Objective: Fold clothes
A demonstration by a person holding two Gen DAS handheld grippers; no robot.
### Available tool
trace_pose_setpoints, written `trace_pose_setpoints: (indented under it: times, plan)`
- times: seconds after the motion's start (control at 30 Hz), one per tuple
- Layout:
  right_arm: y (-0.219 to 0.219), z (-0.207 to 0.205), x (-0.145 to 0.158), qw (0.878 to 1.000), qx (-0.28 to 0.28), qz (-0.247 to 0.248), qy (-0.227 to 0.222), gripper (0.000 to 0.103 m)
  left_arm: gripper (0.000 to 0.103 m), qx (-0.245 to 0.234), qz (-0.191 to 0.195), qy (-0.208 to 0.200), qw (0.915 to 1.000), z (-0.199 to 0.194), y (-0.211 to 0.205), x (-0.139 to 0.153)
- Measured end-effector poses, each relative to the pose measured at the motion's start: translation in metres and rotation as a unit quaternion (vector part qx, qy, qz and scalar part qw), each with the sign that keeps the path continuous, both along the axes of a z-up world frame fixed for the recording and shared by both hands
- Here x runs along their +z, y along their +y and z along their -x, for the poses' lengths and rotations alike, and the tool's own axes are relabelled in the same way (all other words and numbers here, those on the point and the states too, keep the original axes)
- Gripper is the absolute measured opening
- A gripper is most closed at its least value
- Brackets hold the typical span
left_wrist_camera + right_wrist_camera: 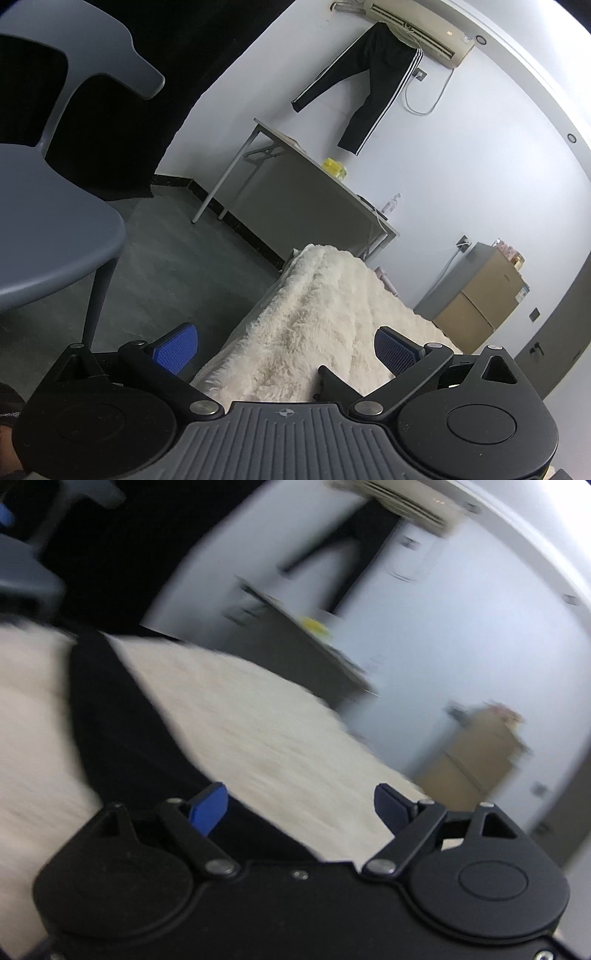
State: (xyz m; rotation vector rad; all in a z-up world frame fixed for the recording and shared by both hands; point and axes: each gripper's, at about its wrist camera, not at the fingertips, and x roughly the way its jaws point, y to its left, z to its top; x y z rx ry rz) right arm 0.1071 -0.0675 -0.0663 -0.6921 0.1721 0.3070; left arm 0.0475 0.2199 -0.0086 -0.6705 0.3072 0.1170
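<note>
A black garment [122, 731] lies spread on a cream fluffy blanket [258, 716] in the blurred right wrist view. My right gripper [301, 808] is open just above the garment's near part, its blue left pad [208, 808] over the black cloth, holding nothing. My left gripper [286, 349] is open and empty above the blanket's left edge [314, 314]; the black garment does not show in that view. Black track pants with white stripes [369, 85] hang on the far wall.
A grey plastic chair [48, 206] stands close on the left. A folding table [306, 173] with a yellow item stands against the back wall. Cardboard boxes [480, 295] sit at the right near a door. Dark floor lies between chair and blanket.
</note>
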Motion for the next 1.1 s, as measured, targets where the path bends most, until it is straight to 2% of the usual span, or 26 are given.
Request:
trace_pose_setpoints:
  times: [0.17,0.23,0.4,0.5,0.63,0.8,0.87,0.93,1.1]
  plan:
    - [0.067,-0.024,0.026,0.993,0.075,-0.035,0.083,0.053,0.101,0.006,0.002,0.000,1.0000,0.001,0.001,-0.001]
    - [0.081,-0.027,0.031,0.990,0.090,-0.029,0.102,0.042,0.101,0.007,0.004,-0.001,1.0000,0.002,0.002,-0.001]
    - [0.098,-0.032,0.037,0.985,0.102,-0.011,0.142,0.034,0.101,0.008,0.009,-0.003,0.9999,0.003,0.005,-0.001]
    - [0.102,-0.031,0.027,0.980,0.113,0.014,0.161,0.029,0.101,0.006,0.011,-0.005,0.9999,0.003,0.006,-0.001]
    - [0.102,-0.020,0.026,0.980,0.119,0.027,0.156,0.029,0.101,0.007,0.015,-0.007,0.9998,0.004,0.008,-0.002]
    - [0.110,-0.028,0.014,0.979,0.129,0.058,0.144,0.029,0.101,0.006,0.019,-0.007,0.9998,0.005,0.009,-0.003]
    - [0.111,-0.033,0.012,0.979,0.124,0.064,0.148,0.024,0.101,0.006,0.019,-0.008,0.9998,0.005,0.009,-0.003]
    - [0.110,-0.036,0.012,0.978,0.124,0.060,0.158,0.004,0.101,0.006,0.018,-0.006,0.9998,0.005,0.009,-0.003]
    - [0.099,-0.028,0.042,0.982,0.125,0.004,0.140,0.003,0.101,0.010,0.018,-0.010,0.9997,0.008,0.009,-0.002]
